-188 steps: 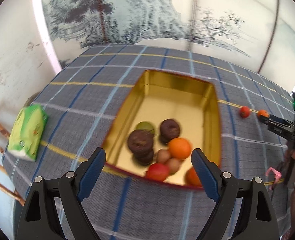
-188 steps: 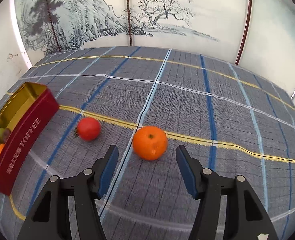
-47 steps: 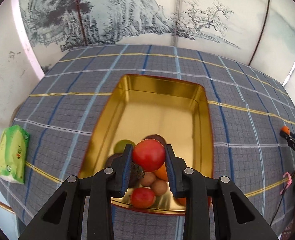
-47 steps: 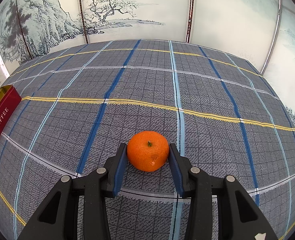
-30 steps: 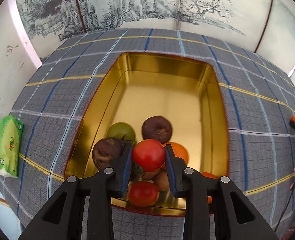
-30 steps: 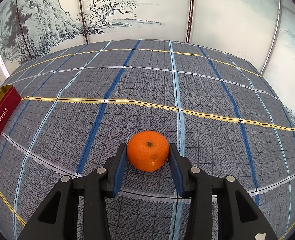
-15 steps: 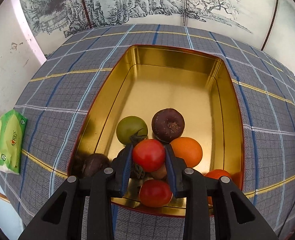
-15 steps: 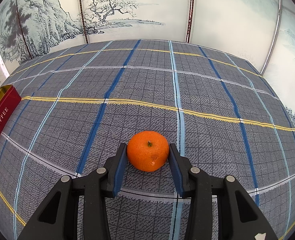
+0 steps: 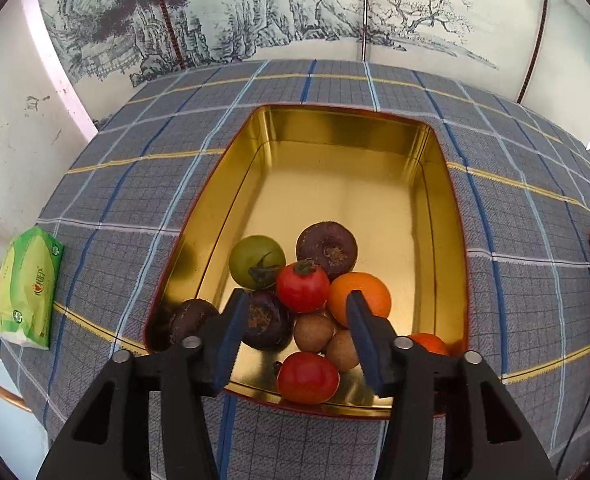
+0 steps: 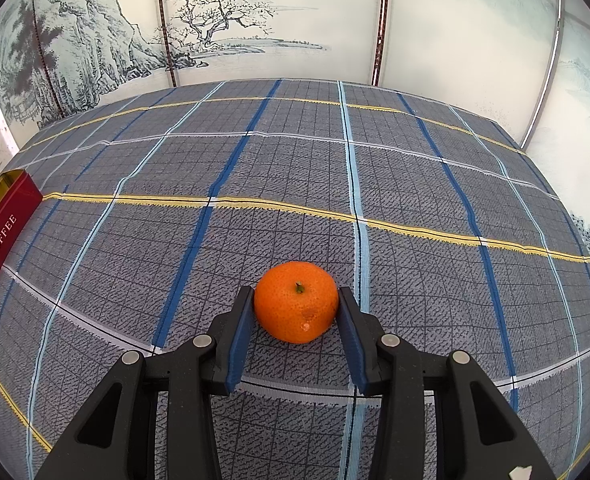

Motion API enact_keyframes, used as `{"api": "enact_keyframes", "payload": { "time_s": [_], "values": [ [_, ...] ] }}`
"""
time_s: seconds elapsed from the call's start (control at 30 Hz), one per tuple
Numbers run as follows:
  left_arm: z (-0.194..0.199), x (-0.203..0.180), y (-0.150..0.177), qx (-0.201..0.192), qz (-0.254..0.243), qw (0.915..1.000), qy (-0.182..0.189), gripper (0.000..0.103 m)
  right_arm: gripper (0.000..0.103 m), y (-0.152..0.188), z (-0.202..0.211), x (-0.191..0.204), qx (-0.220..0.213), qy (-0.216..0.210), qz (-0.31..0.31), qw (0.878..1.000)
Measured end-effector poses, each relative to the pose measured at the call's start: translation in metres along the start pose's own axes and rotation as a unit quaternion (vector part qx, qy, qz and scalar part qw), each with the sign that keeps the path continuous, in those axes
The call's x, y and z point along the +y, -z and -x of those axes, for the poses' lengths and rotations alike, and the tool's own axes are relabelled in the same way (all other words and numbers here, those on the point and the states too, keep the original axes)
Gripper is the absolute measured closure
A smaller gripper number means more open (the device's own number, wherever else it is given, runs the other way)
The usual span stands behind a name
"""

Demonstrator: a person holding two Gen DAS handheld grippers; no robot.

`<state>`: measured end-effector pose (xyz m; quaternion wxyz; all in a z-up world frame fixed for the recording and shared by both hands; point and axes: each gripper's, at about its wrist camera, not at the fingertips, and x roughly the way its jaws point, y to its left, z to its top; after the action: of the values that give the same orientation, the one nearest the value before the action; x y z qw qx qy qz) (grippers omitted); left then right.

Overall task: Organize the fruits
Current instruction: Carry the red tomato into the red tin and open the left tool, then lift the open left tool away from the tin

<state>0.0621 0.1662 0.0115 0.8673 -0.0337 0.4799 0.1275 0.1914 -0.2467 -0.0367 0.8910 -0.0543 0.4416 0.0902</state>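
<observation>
Far half of tin (image 9: 347, 148) left bare, two tomatoes (image 9: 302, 292) counted, left gripper (image 9: 295, 332) just spread, nothing pinched, mandarin (image 10: 296, 307) pinched by right gripper (image 10: 295, 320).

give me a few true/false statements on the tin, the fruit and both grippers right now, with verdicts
1. The left gripper clamps a red tomato. False: its jaws have just been opening, and the red tomato lies free on the fruit pile in the gold tin.
2. The right gripper is shut on the orange. True: both pads press its sides.
3. That orange is already inside the tin. False: it sits on the plaid tablecloth, apart from the tin's red wall.
4. The far half of the tin holds no fruit. True.
5. A green packet lies on the tablecloth left of the tin. True.
</observation>
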Motion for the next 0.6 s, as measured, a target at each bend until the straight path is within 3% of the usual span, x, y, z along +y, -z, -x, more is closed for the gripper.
{"api": "enact_keyframes", "payload": {
  "time_s": [0.43,0.6],
  "values": [
    [0.040,0.007,0.008,-0.048,0.018,0.9986,0.015,0.037,0.064,0.000,0.000,0.001,0.000,0.000,0.000,1.000],
    [0.049,0.009,0.012,-0.059,0.016,0.9981,0.001,0.035,0.064,0.000,0.000,-0.001,0.000,0.001,0.001,1.000]
  ]
}}
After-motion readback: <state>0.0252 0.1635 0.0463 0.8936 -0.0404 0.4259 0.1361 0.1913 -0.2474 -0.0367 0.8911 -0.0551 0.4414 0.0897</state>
